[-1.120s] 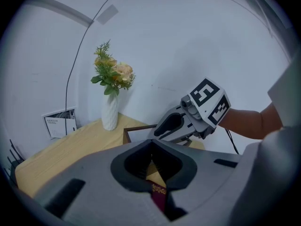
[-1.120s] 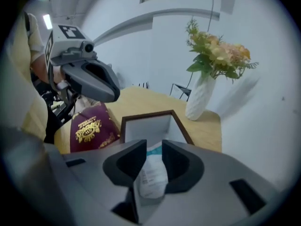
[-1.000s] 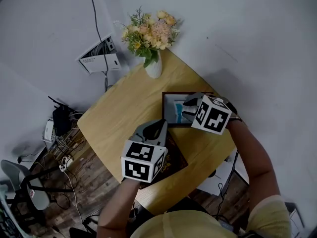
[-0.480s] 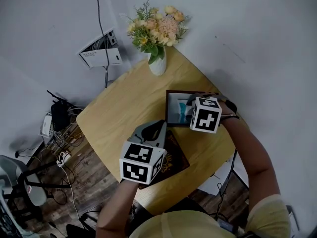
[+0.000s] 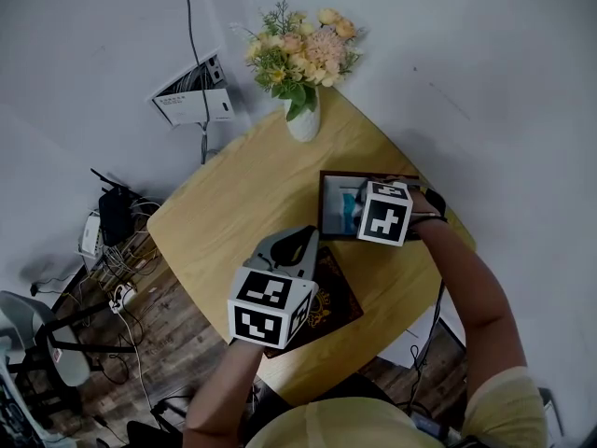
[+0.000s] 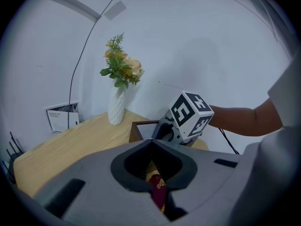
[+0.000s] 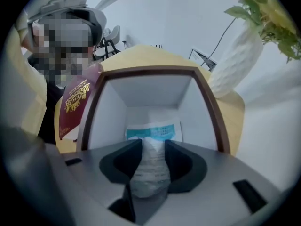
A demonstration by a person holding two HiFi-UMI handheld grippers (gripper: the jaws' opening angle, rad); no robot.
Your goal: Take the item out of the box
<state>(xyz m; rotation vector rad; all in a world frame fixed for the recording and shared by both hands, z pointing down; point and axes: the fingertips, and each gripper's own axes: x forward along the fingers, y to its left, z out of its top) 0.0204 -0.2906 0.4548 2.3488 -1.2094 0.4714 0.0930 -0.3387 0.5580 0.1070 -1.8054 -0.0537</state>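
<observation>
An open box with a dark brown rim lies on the wooden table, white inside. A white packet with a teal band lies in it. My right gripper reaches down into the box; its jaws are closing, the packet stands between them and both pads touch its sides. The maroon lid with a gold crest lies beside the box toward the table's near edge. My left gripper is shut on the lid's edge. The right gripper's marker cube hides most of the box's inside in the head view.
A white vase of flowers stands at the table's far corner. A white device with cables leans on the wall, and more cables and a chair are on the floor to the left. The table's edge runs close behind the box.
The right gripper has moved a little further over the box. The left gripper and the lid have kept their place.
</observation>
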